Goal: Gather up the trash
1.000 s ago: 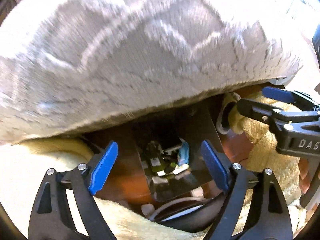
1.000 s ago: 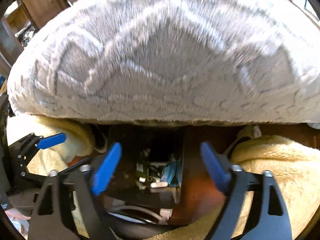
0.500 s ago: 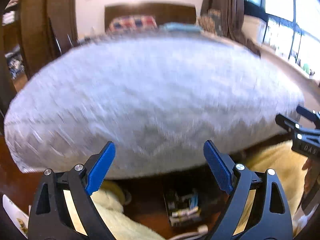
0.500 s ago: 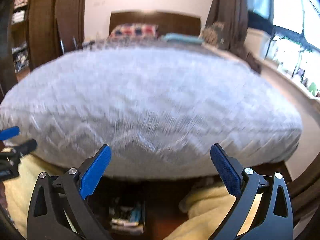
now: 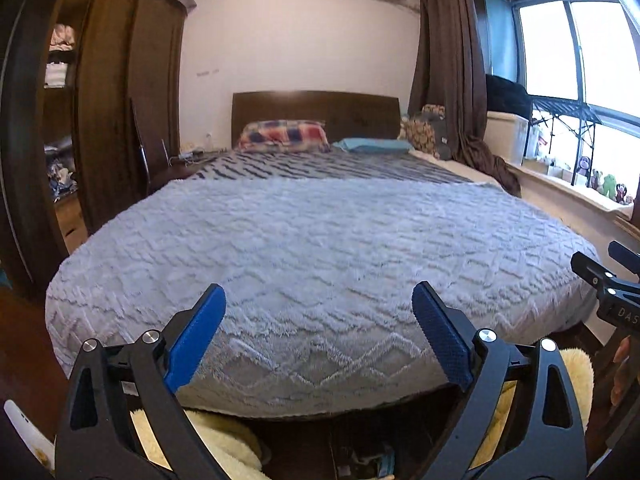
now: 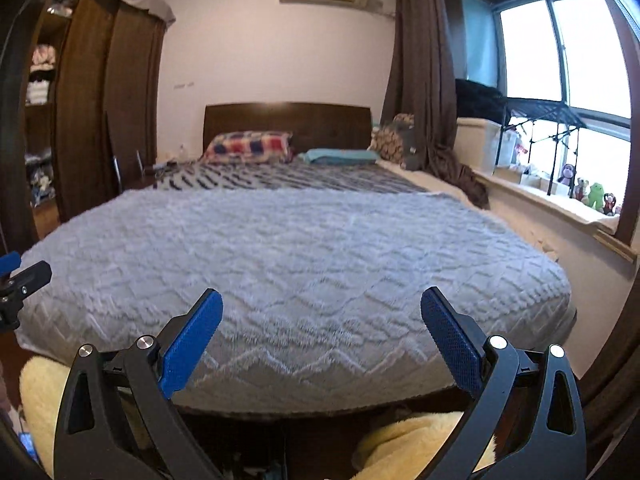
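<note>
My left gripper [image 5: 320, 312] is open and empty, raised at the foot of a bed and facing along it. My right gripper [image 6: 322, 316] is open and empty beside it, at the same height. A dark bin [image 5: 360, 462] with small wrappers and bits of trash in it shows at the bottom edge of the left wrist view, on the floor below the grippers. It barely shows in the right wrist view [image 6: 260, 470]. No loose trash shows on the bed.
A bed with a grey fuzzy blanket [image 5: 320, 248] fills the middle. Pillows [image 5: 284, 136] and a dark headboard [image 5: 316, 110] are at the far end. A wardrobe [image 5: 112, 100] stands left. A window sill with toys [image 5: 592, 184] runs right. Yellow fluffy slippers [image 6: 408, 444] lie below.
Both grippers have tilted up from looking down into the bin on the floor to looking level across the bed. Both stay open and empty.
</note>
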Available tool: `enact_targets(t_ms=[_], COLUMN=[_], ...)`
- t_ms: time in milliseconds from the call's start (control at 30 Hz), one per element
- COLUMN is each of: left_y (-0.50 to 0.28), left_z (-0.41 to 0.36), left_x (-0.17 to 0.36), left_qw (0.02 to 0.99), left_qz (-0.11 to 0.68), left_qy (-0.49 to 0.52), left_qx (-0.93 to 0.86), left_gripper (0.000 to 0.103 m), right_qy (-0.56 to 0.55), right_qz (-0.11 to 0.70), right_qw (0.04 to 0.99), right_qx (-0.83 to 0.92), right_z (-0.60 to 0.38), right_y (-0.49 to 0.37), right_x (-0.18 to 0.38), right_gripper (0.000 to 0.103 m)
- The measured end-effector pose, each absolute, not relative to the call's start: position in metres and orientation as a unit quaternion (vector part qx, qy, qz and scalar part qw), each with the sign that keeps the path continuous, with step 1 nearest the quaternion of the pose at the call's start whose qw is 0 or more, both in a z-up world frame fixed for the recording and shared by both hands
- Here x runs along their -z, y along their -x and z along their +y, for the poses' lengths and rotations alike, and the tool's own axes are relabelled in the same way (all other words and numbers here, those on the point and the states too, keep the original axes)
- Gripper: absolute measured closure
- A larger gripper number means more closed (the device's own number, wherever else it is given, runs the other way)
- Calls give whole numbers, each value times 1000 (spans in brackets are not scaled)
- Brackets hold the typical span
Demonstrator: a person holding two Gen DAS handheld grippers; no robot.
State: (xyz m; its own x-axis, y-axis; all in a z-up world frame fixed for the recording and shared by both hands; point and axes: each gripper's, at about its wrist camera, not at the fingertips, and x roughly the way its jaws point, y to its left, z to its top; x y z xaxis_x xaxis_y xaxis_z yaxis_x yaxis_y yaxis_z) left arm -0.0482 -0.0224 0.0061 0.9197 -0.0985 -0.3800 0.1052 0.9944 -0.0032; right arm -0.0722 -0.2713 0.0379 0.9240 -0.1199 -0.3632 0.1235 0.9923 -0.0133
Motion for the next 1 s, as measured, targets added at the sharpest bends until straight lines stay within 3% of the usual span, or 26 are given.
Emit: enact_targets(t_ms=[1000], left_y=[64], left_z=[-13], left_x=[-17], left_qw=[987], left_qz=[160], left_qy=[-3], left_qx=[30], left_gripper=[12], right_qy=[-19], right_qz=[145], right_qw=[985], right_qx=[88], right_z=[-282], right_y=[88], right_x=[-52], right_gripper=[3])
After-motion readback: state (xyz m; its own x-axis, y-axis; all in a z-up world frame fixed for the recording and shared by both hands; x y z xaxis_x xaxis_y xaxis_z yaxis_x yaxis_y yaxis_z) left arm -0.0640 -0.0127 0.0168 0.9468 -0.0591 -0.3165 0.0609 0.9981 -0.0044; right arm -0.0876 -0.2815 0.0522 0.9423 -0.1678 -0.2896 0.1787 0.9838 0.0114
